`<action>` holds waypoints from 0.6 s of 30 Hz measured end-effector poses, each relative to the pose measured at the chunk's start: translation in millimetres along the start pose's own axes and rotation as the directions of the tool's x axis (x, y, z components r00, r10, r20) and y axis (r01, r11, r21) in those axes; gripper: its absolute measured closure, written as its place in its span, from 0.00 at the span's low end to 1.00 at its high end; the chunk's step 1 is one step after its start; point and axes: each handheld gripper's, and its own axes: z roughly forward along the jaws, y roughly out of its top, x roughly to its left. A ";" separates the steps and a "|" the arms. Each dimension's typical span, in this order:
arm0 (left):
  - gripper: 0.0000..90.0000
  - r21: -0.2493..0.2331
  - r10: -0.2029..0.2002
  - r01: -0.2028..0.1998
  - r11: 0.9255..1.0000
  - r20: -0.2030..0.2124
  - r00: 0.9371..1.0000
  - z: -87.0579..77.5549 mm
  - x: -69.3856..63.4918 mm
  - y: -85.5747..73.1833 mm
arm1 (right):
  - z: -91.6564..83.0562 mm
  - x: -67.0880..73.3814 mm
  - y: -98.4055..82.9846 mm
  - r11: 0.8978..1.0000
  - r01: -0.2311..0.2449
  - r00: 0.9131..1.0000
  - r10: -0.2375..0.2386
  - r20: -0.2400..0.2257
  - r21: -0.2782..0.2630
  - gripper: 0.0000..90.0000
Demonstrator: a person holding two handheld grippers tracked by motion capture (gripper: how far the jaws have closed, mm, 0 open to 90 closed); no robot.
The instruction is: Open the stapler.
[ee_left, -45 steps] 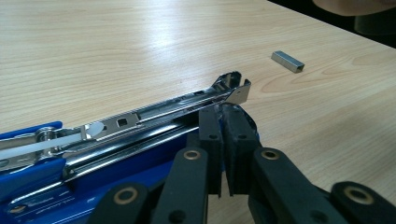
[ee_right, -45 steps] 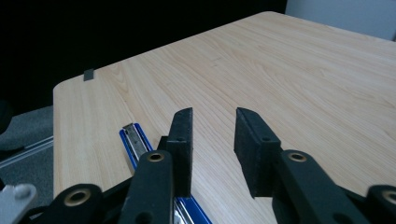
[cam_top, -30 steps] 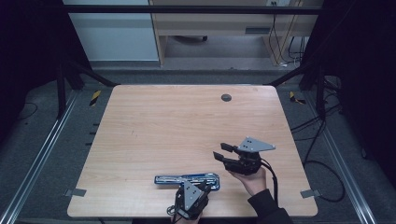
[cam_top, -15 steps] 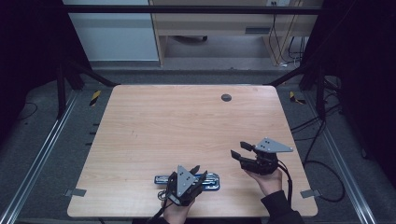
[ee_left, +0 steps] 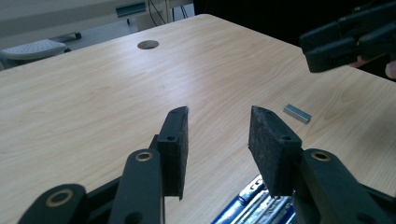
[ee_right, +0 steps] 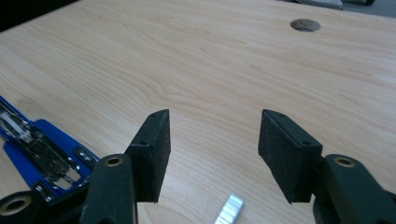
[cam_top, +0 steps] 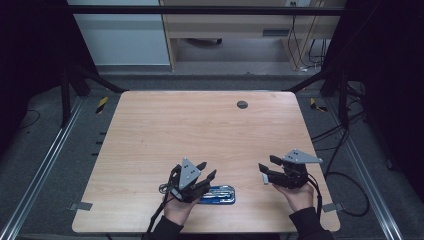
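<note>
In the high view a blue stapler [cam_top: 216, 194] lies opened flat (its metal channel showing) near the table's [cam_top: 200, 130] front edge; the left gripper [cam_top: 204, 175] hovers over its left end, the right gripper [cam_top: 264, 167] well to its right. In the left gripper view the jaws, just opening, stand apart and empty above the stapler [ee_left: 254, 207]. In the right gripper view the wide, empty jaws stand above a staple strip [ee_right: 229, 209] right of the stapler [ee_right: 37, 149].
</note>
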 end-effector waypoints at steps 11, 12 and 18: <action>0.56 0.010 0.022 -0.021 1.000 -0.051 0.998 -21.9 40.8 3.8 | -3.7 -6.2 -1.2 0.998 -0.026 0.999 0.025 0.030 0.058 0.49; 0.55 0.017 0.032 -0.031 0.999 -0.060 0.998 -24.5 44.5 2.0 | -4.1 -6.3 -1.0 0.997 -0.034 0.999 0.032 0.034 0.064 0.50; 0.51 0.048 0.020 -0.015 0.999 -0.093 0.995 -36.8 65.5 -12.4 | -7.9 -8.9 -1.5 0.995 -0.045 0.998 0.041 0.048 0.088 0.52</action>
